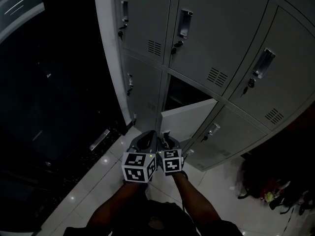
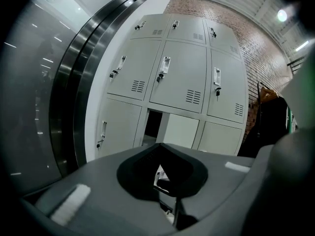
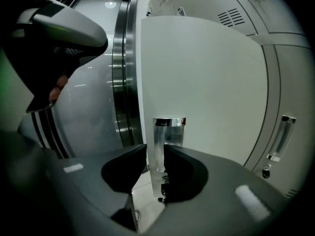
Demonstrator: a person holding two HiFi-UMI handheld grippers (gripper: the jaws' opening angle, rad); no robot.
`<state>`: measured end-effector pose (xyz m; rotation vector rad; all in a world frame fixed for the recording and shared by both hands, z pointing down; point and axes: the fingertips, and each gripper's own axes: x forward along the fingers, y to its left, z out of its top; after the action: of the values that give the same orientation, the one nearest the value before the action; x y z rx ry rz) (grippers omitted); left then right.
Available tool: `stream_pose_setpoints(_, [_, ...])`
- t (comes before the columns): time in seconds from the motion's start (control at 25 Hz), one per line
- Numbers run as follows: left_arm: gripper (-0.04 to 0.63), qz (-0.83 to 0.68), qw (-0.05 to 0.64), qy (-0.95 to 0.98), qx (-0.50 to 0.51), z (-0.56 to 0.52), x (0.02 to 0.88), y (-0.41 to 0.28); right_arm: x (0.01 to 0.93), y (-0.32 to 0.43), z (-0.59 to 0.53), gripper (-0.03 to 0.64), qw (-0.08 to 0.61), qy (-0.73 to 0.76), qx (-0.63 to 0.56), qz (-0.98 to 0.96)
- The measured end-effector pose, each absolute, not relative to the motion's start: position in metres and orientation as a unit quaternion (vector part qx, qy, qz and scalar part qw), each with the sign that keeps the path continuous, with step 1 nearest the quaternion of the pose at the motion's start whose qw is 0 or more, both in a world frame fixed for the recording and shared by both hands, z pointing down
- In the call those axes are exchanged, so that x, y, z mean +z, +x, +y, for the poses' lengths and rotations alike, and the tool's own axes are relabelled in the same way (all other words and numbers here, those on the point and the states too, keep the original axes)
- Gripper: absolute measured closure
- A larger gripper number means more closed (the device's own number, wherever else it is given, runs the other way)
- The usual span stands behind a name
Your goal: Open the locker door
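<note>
Two hand-held grippers sit side by side low in your head view, marker cubes facing up at you and your forearms coming in from the bottom edge.

Your right hand-held gripper [image 3: 155, 161] is the one doing the work. Its jaws are clamped on the shiny handle [image 3: 166, 132] at the free edge of the locker door [image 1: 189, 122], with a black pad pressed against each side of it. They're only partly closed because the handle fills the gap.

Your left hand-held gripper [image 2: 160, 173] has nothing in it. Its pads are together at the tips, and only a sliver of pale floor shows through behind them. It hangs just beside the right one, close to the door but not touching it, and points at the bank of lockers [image 1: 221, 43].

The door belongs to the middle column, one row below the top row you can see from above. It's swung well out from the frame towards you, with its pale inner face up in the head view. Behind it, the compartment [image 1: 179, 95] is a dark rectangle, and I can't make out anything inside.

Every other door in the bank is closed. Each has a recessed handle, and a few have keys hanging from the lock.

The floor [image 1: 98, 181] is glossy light tile. A dark curved wall [image 2: 74, 107] with metal trim runs along the left of the lockers, and a brick wall [image 2: 266, 53] stands off to their right.
</note>
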<state>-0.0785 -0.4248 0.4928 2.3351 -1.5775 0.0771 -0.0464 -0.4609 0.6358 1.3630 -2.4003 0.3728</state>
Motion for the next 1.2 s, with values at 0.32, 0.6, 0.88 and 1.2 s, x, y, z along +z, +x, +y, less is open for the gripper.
stream_pose_setpoints(0.32, [0.591, -0.554, 0.165, 0.815, 0.028, -0.393, 0.483, -0.069, 0.637, -0.027, -0.429, 0.512, 0.182, 0.489, 0.145, -0.841])
stream_pose_setpoints(0.6, [0.591, -0.551, 0.162, 0.818, 0.03, -0.368, 0.474, -0.055, 0.638, -0.009, -0.405, 0.523, 0.205, 0.488, 0.134, -0.838])
stream_pose_setpoints(0.88, [0.591, -0.552, 0.16, 0.818, 0.033, -0.356, 0.467, -0.052, 0.634, 0.001, -0.39, 0.532, 0.201, 0.498, 0.143, -0.831])
stream_pose_setpoints(1.2, [0.591, -0.543, 0.153, 0.825, 0.031, -0.337, 0.46, -0.03, 0.613, 0.016, -0.372, 0.535, 0.179, 0.499, 0.129, -0.838])
